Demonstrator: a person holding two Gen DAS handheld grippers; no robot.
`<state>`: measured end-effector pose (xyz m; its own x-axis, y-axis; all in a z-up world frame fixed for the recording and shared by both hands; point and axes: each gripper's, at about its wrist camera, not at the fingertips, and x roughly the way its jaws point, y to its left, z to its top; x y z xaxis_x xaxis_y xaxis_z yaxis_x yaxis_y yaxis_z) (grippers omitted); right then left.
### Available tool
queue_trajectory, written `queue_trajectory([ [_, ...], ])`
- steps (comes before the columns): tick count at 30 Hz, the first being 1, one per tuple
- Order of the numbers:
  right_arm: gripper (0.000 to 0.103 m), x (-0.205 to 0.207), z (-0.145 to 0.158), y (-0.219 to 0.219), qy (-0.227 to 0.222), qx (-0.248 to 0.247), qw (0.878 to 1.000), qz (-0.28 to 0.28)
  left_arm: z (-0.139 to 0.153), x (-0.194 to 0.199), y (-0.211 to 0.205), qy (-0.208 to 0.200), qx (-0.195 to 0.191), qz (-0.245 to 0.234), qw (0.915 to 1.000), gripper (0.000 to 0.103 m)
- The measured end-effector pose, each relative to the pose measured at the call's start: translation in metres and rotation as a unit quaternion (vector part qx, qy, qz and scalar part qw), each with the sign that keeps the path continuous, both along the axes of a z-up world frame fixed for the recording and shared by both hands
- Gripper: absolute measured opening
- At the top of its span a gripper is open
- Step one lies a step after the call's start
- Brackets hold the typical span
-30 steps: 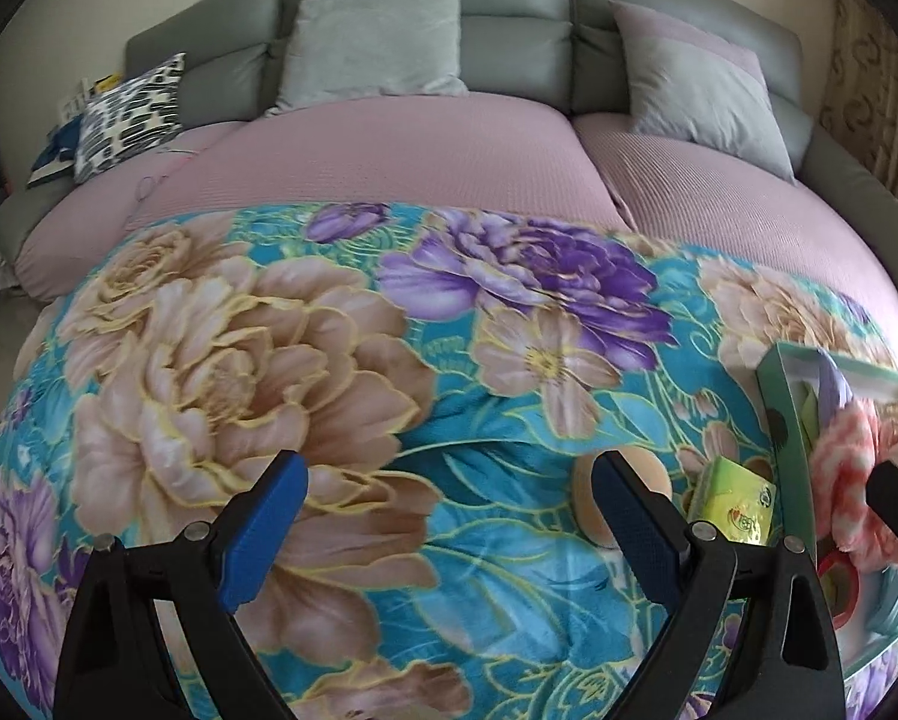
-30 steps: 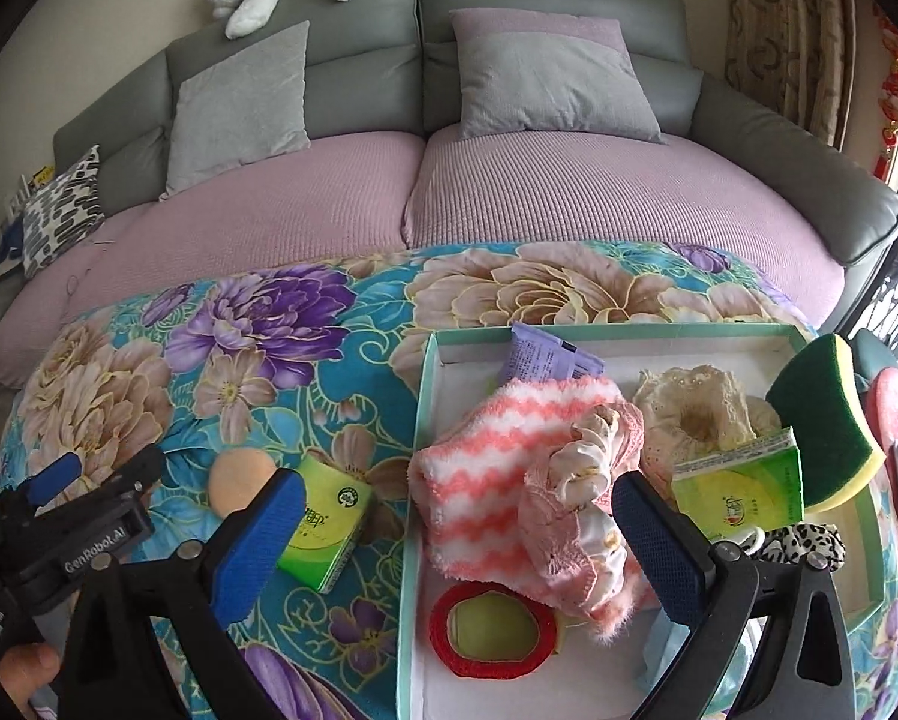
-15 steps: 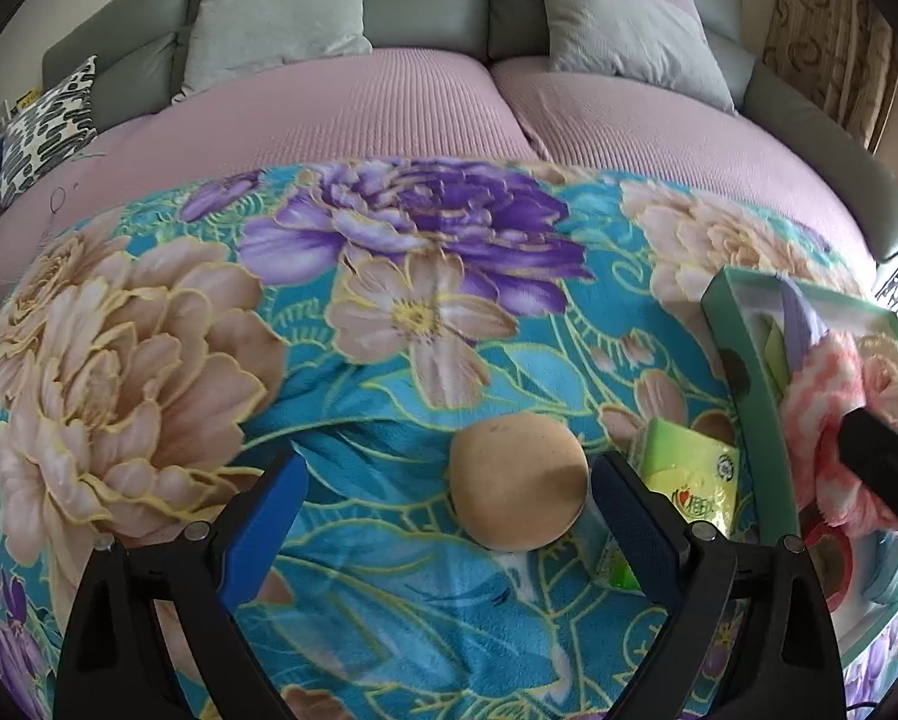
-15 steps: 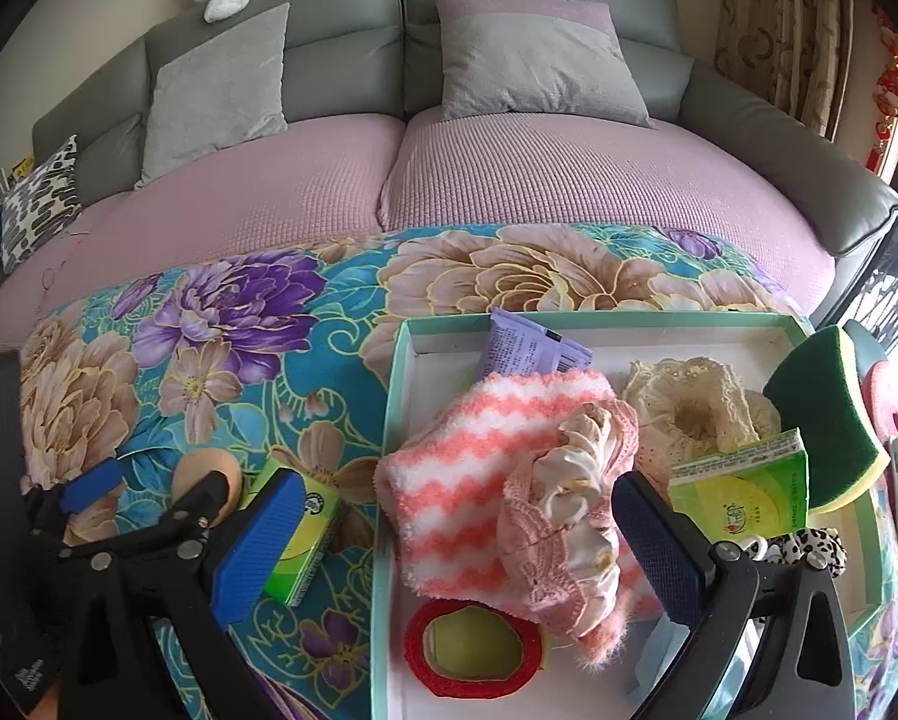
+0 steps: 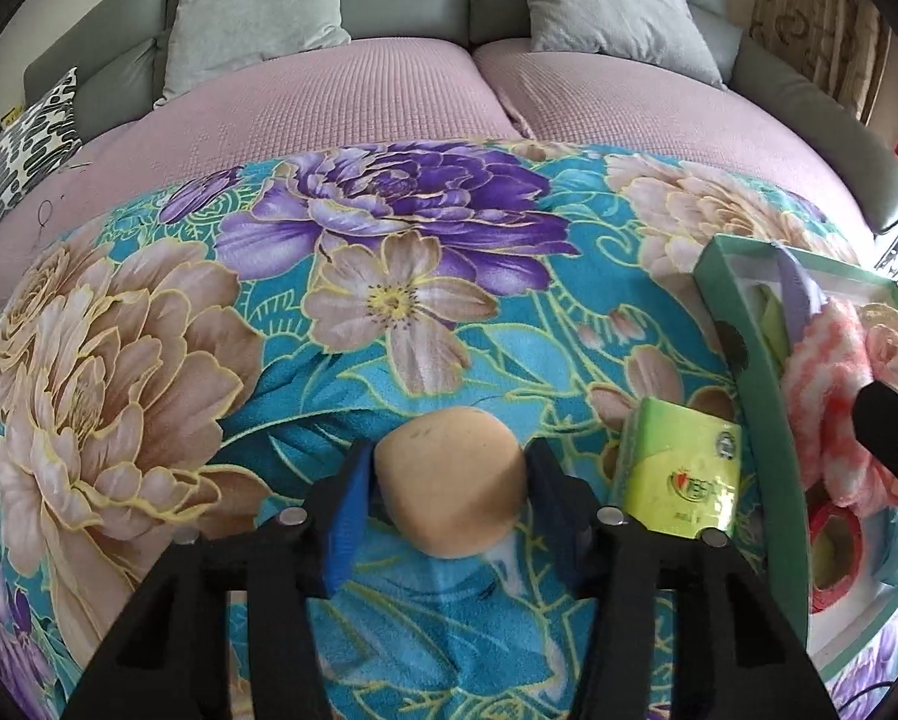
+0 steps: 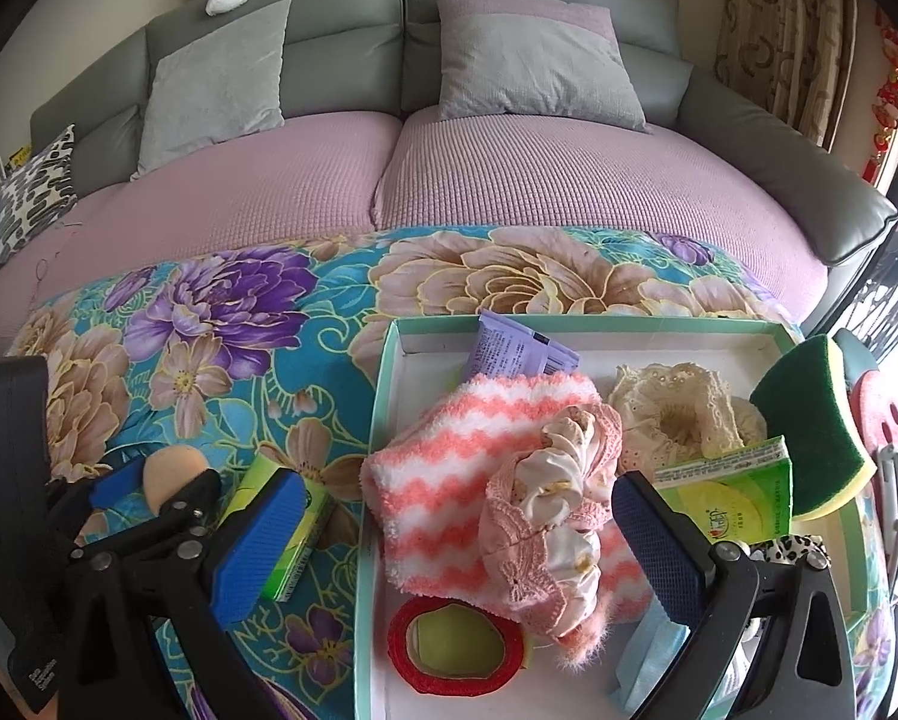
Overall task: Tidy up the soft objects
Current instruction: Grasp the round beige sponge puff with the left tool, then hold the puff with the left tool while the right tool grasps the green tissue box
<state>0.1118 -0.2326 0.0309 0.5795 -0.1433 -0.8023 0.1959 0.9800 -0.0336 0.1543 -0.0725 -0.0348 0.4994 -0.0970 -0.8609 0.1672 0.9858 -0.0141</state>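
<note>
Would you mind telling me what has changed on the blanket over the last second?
The left tool came down over the beige sponge and its jaws have just been closing; the pads now sit against both sides of the sponge, which remains on the floral blanket. The right tool stays open above the tray, and the green tissue pack and the tray's contents lie as before.

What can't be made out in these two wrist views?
- Tray contents, left wrist view: mostly hidden by its near wall and cut off at the right edge.
- Blue item, right wrist view: behind the right gripper finger, unidentifiable.
- Beige sponge underside: hidden by the left gripper pads closing on it.
</note>
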Motion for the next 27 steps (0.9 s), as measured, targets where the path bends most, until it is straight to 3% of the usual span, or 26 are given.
queue_trajectory([
  [7,0.103,-0.002,0.004,0.002,-0.003,-0.001,1.0,0.003,0.01,-0.009,0.008,-0.007,0.0,0.0,1.0,0.052],
  [15,0.103,-0.009,0.017,0.027,-0.026,0.029,0.998,0.046,0.037,-0.031,0.049,-0.041,0.007,0.054,0.9977,0.052],
  [27,0.103,0.001,0.0,0.066,0.008,0.031,0.995,0.092,0.048,-0.04,0.094,-0.051,0.002,0.114,0.9922,0.052],
])
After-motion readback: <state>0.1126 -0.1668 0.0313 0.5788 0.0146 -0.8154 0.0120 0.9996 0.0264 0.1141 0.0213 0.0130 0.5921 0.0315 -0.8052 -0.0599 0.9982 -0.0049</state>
